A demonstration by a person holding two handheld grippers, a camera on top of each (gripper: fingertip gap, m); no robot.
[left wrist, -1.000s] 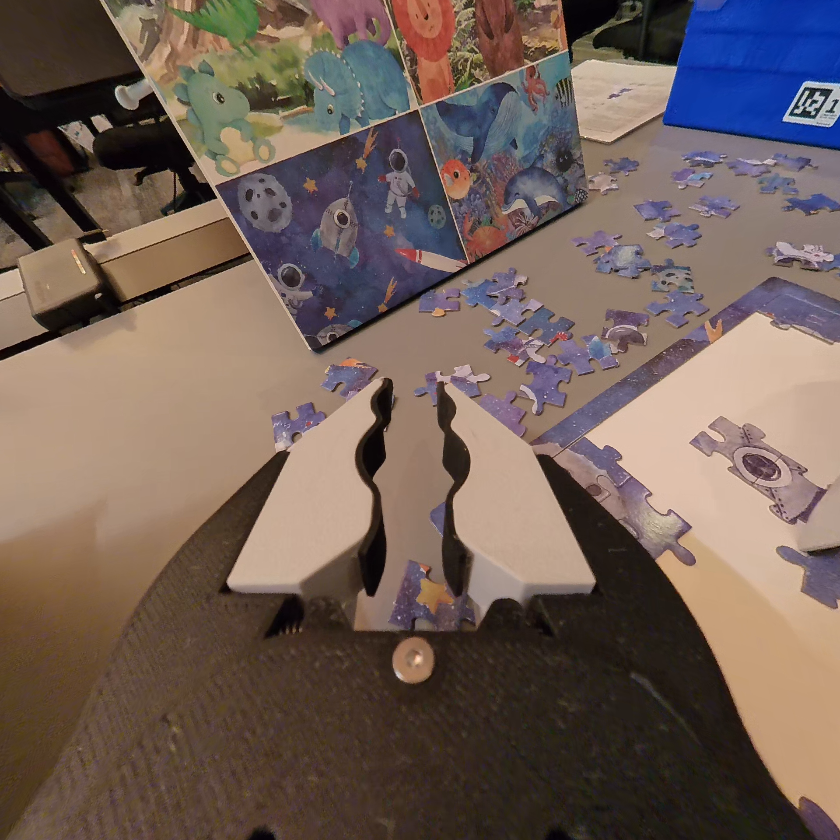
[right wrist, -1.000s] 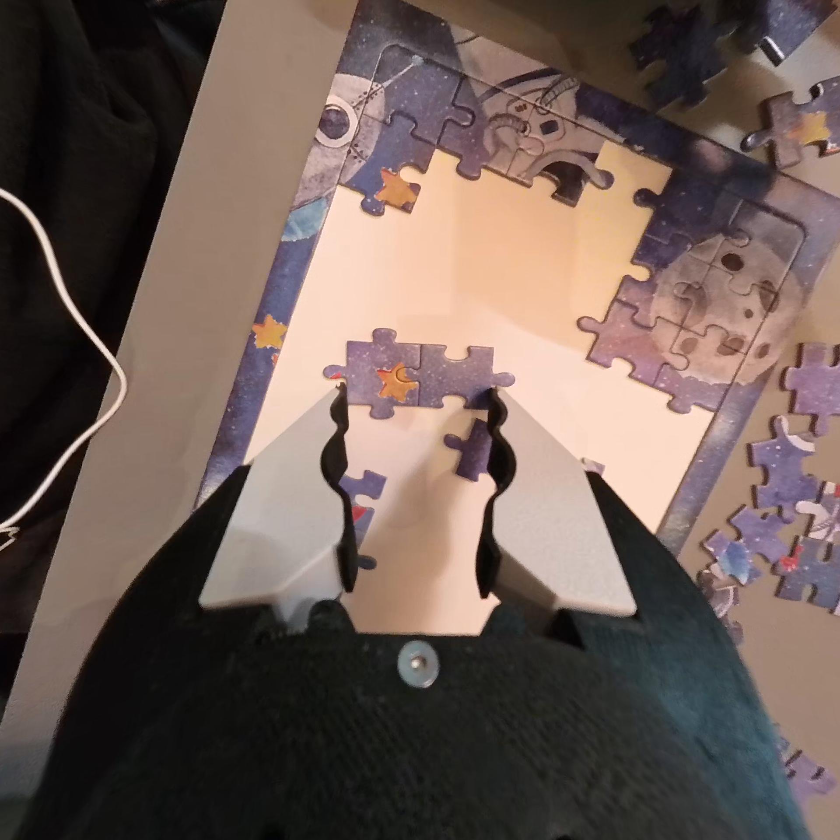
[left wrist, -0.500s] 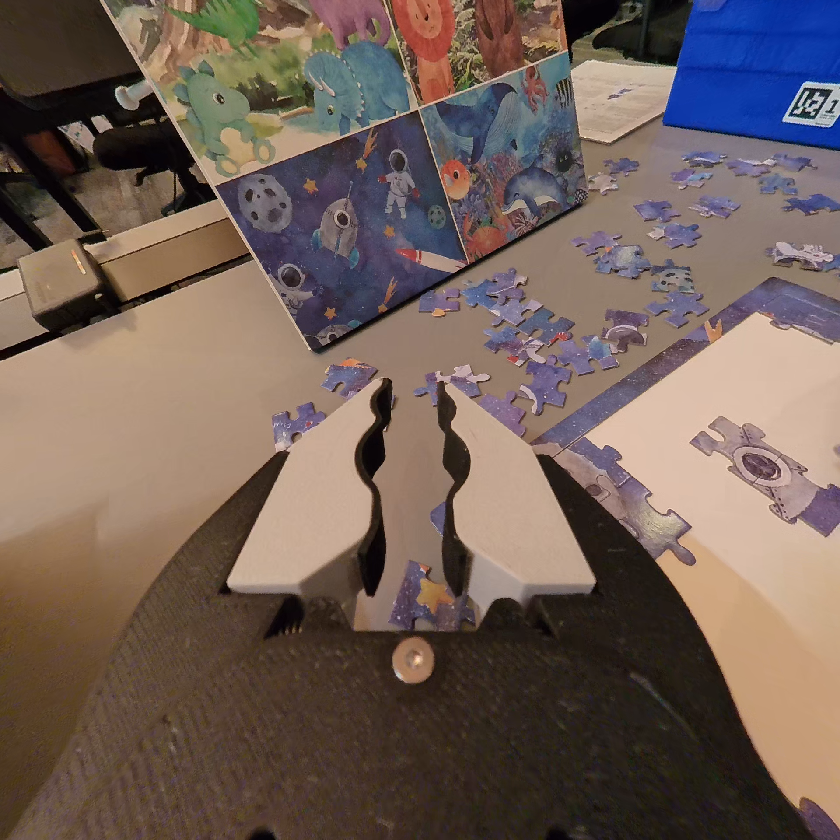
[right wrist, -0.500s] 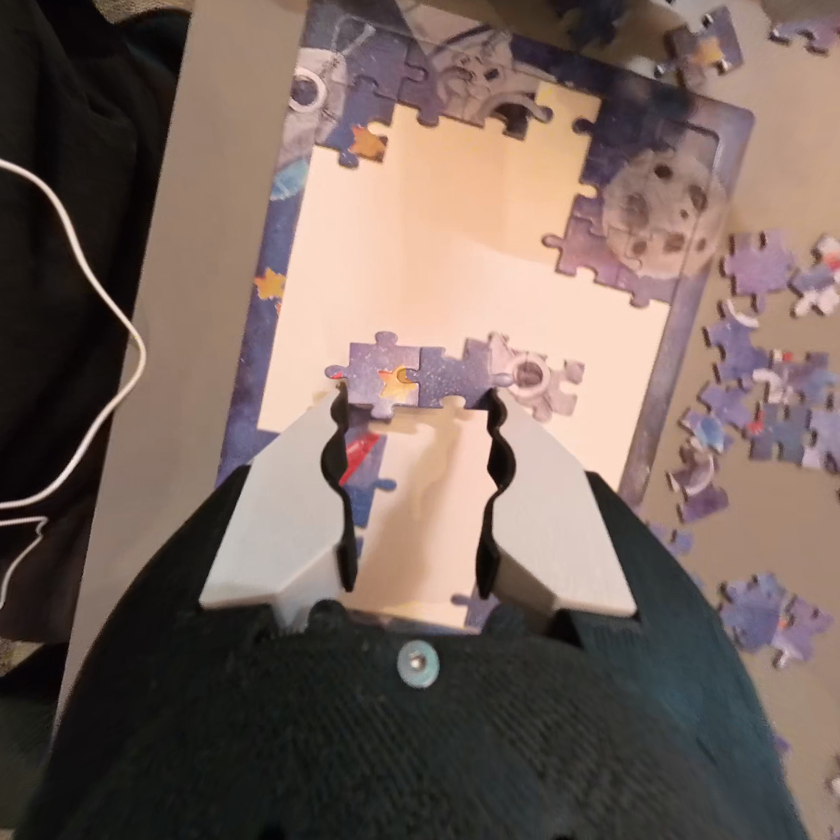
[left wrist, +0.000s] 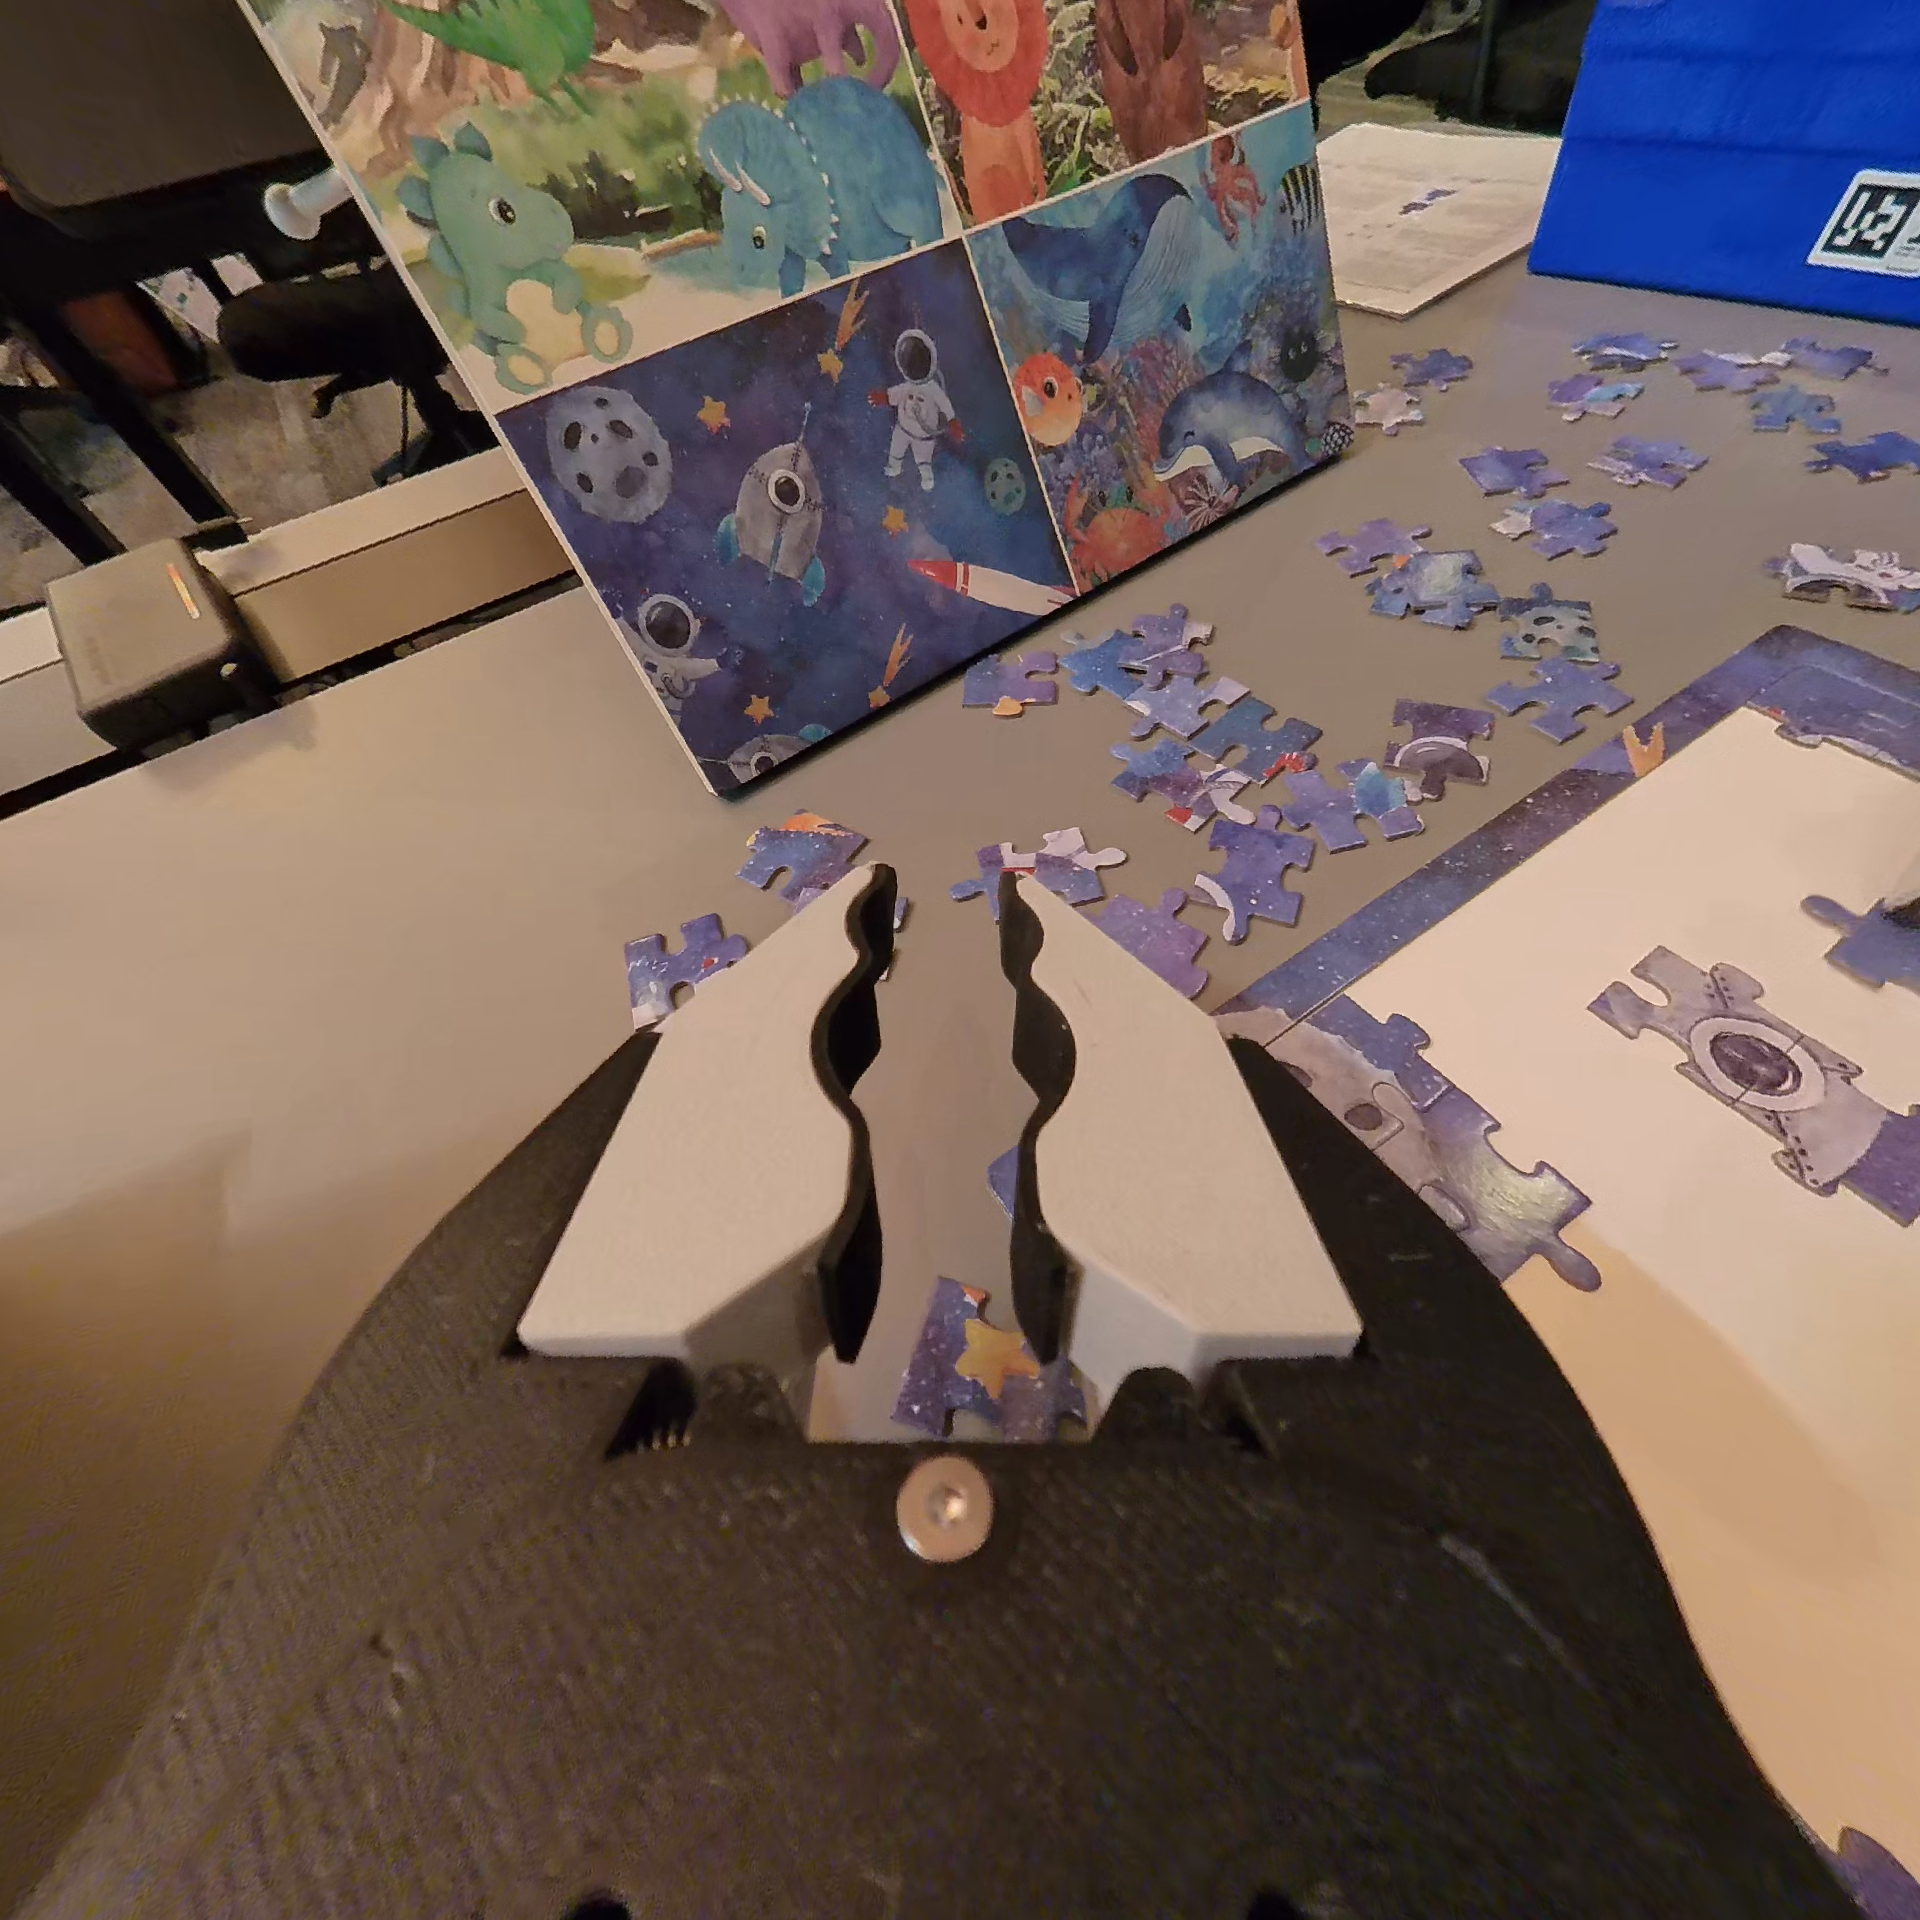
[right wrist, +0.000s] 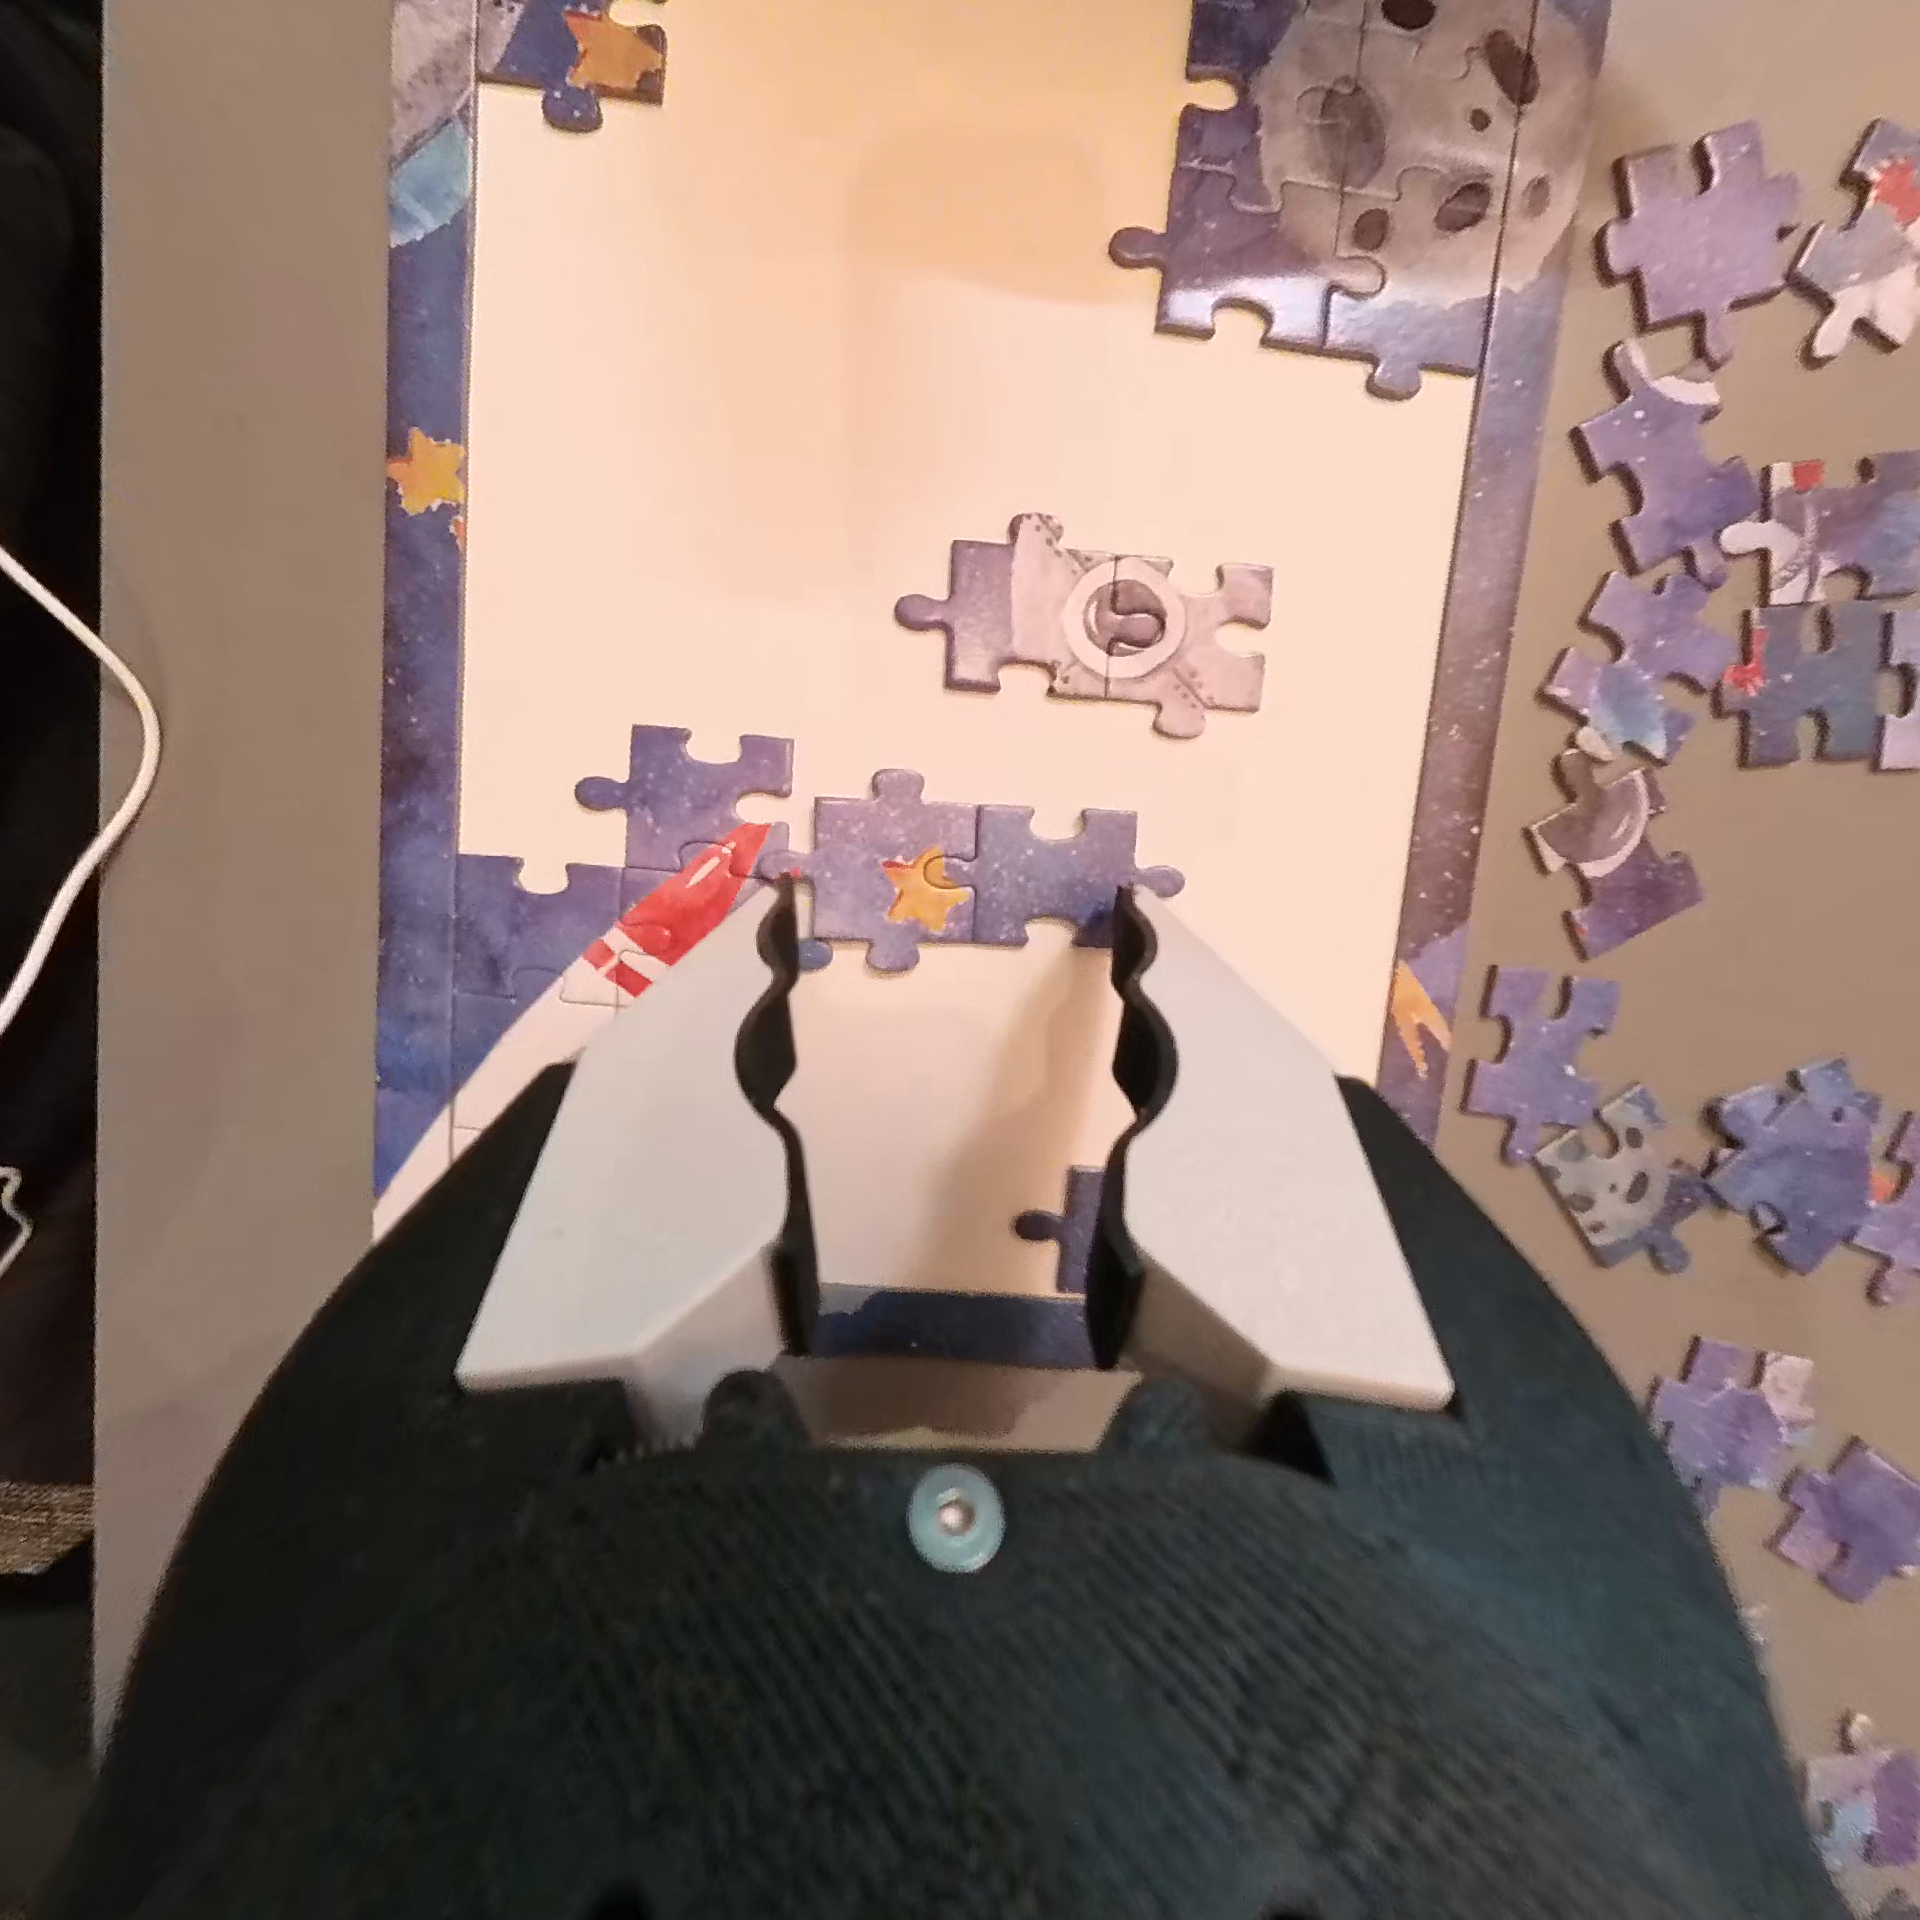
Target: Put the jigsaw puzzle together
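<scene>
My right gripper (right wrist: pixel 954 894) is shut on a joined pair of blue puzzle pieces (right wrist: pixel 977 873), one of them with a yellow star. A fingertip presses on each end of the pair. It holds the pair over the cream puzzle tray (right wrist: pixel 1475 582), with the left knob against the red rocket pieces (right wrist: pixel 686 894) in the tray's near left corner. My left gripper (left wrist: pixel 948 883) is open a little and empty, low over the grey table among loose blue pieces (left wrist: pixel 1247 748). A star piece (left wrist: pixel 977 1361) lies on the table under its base.
A joined porthole pair (right wrist: pixel 1112 634) lies in the tray's middle and a moon cluster (right wrist: pixel 1382 156) fills its far right corner. Loose pieces (right wrist: pixel 1683 488) lie right of the tray. A picture box (left wrist: pixel 831 416) leans behind the left gripper, with a blue box (left wrist: pixel 1745 135) beyond. A white cable (right wrist: pixel 104 790) hangs left.
My right gripper carried the joined pair across the tray to beside the rocket pieces, and the pair stayed at its fingertips. The left gripper has not moved.
</scene>
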